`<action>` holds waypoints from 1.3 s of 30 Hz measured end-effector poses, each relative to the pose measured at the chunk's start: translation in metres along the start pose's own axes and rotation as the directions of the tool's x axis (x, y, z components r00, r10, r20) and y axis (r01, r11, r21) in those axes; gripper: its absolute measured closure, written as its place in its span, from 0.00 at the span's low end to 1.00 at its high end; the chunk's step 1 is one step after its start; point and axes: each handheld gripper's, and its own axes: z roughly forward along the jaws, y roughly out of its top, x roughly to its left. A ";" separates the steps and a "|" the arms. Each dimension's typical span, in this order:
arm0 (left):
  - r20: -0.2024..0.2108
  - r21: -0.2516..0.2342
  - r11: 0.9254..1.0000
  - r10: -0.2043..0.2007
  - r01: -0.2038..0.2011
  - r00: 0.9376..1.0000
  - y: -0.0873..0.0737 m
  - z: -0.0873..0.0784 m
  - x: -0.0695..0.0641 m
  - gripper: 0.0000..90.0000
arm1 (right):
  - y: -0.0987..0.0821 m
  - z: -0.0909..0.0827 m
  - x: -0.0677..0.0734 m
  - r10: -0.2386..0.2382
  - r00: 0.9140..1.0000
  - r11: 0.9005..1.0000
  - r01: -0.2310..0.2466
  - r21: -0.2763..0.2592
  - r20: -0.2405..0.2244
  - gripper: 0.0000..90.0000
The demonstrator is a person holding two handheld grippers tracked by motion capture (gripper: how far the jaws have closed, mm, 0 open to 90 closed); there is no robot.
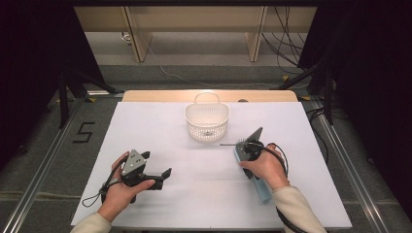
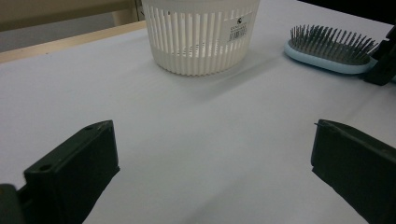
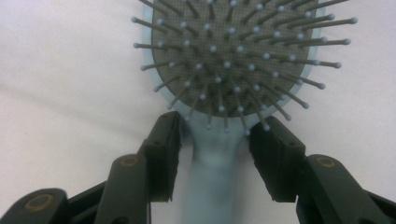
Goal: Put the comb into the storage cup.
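A light-blue hairbrush (image 3: 233, 46) with grey bristles lies bristles-up on the white table (image 1: 194, 194). My right gripper (image 3: 215, 140) straddles the neck where its handle meets the head. A pad stands close on each side of the handle, with a thin gap showing, so the gripper is open. In the high view the right gripper (image 1: 244, 151) sits over the brush (image 1: 264, 190) at the right of the table. My left gripper (image 1: 156, 163) rests at the front left, open wide, with nothing between its fingers (image 2: 74, 163). It faces the brush (image 2: 327, 51).
A white slatted basket (image 1: 197, 127) with a handle stands at the middle back of the table; the left gripper view has this basket (image 2: 201, 37) straight ahead. The table's wooden far edge (image 1: 209, 94) lies behind it. Cables trail from both grippers.
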 end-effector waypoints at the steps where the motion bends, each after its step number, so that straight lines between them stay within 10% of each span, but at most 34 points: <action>1: 0.000 0.000 1.000 0.000 0.000 1.000 0.000 0.000 0.000 0.00 | 0.000 0.000 0.000 0.003 1.000 1.000 -0.003 0.001 -0.001 0.61; 39: 0.003 0.000 1.000 -0.001 0.001 1.000 0.000 0.000 0.000 0.01 | 0.004 0.000 0.001 0.056 0.998 0.997 -0.056 0.047 -0.005 0.77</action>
